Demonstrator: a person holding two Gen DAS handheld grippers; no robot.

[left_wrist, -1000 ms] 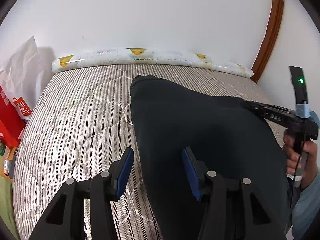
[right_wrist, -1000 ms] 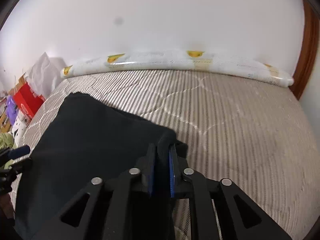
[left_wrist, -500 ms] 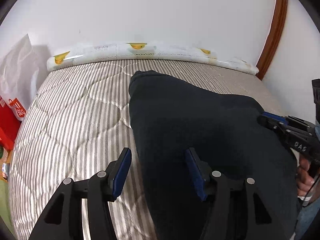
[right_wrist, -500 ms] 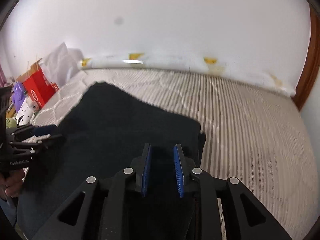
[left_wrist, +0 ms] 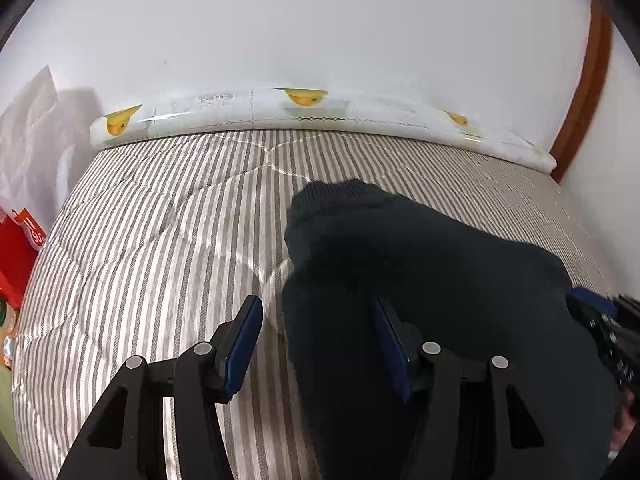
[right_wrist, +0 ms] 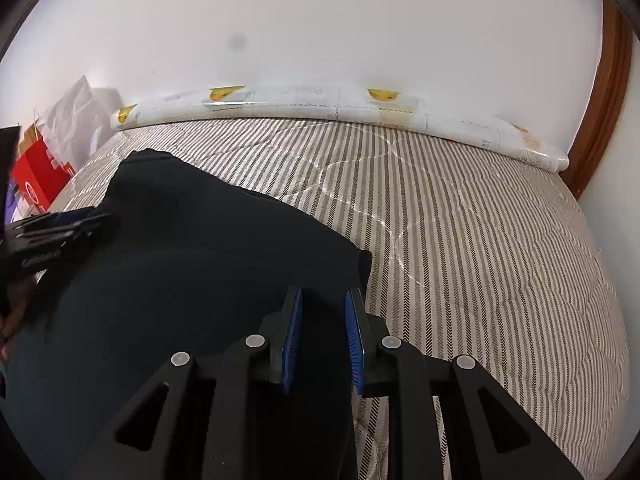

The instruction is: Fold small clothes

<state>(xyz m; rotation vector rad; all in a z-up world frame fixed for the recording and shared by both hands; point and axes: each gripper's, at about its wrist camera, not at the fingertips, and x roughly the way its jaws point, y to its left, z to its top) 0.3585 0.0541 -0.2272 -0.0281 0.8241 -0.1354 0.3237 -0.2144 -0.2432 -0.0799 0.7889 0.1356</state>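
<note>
A dark, nearly black garment [left_wrist: 420,280] lies folded on the striped quilted mattress [left_wrist: 160,248]; it also shows in the right wrist view [right_wrist: 192,264]. My left gripper [left_wrist: 316,344] is open, straddling the garment's left edge, one finger over the mattress and one over the cloth. My right gripper [right_wrist: 322,340] is open with a narrower gap, over the garment's right edge near its corner [right_wrist: 362,260]. Neither holds anything. Each gripper shows at the edge of the other view: the right one [left_wrist: 600,320] and the left one [right_wrist: 56,232].
A white bolster with yellow prints [left_wrist: 304,114] lies along the wall at the mattress's far edge. Red boxes and white bags [right_wrist: 40,168] stand off the left side. A brown wooden frame [right_wrist: 600,112] rises at the right. Bare mattress [right_wrist: 480,240] stretches to the right.
My right gripper let go of the garment's corner and opened, first slightly, then wider. The garment now lies flat. My left gripper stayed open and shifted a little over the left edge.
</note>
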